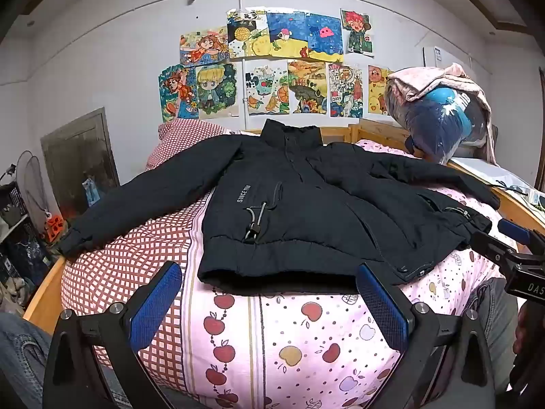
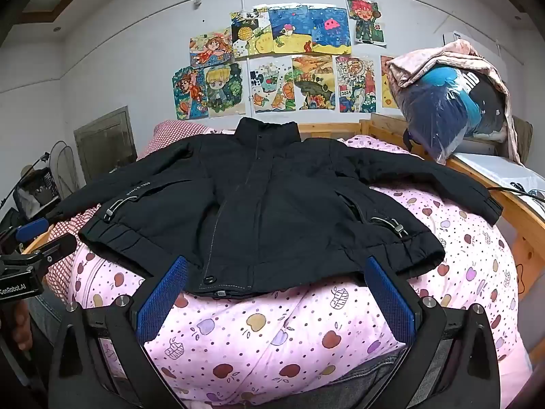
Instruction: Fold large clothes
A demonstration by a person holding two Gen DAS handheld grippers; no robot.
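A black padded jacket (image 1: 306, 201) (image 2: 269, 204) lies spread flat, front up, on the bed, collar toward the wall and both sleeves stretched out sideways. My left gripper (image 1: 269, 279) hovers open just short of the jacket's hem, nothing between its blue pads. My right gripper (image 2: 277, 272) is open too, its fingers either side of the hem by the zipper's bottom snap, holding nothing. Each gripper shows at the edge of the other's view: the right gripper (image 1: 511, 242) and the left gripper (image 2: 41, 238).
The bed carries a pink apple-print quilt (image 2: 272, 327) and a red checked cover (image 1: 136, 262), with a wooden frame (image 2: 524, 225). A plastic-wrapped bundle of blue clothes (image 2: 449, 102) sits at the right by the headboard. Drawings cover the wall; a fan and crates stand at the left.
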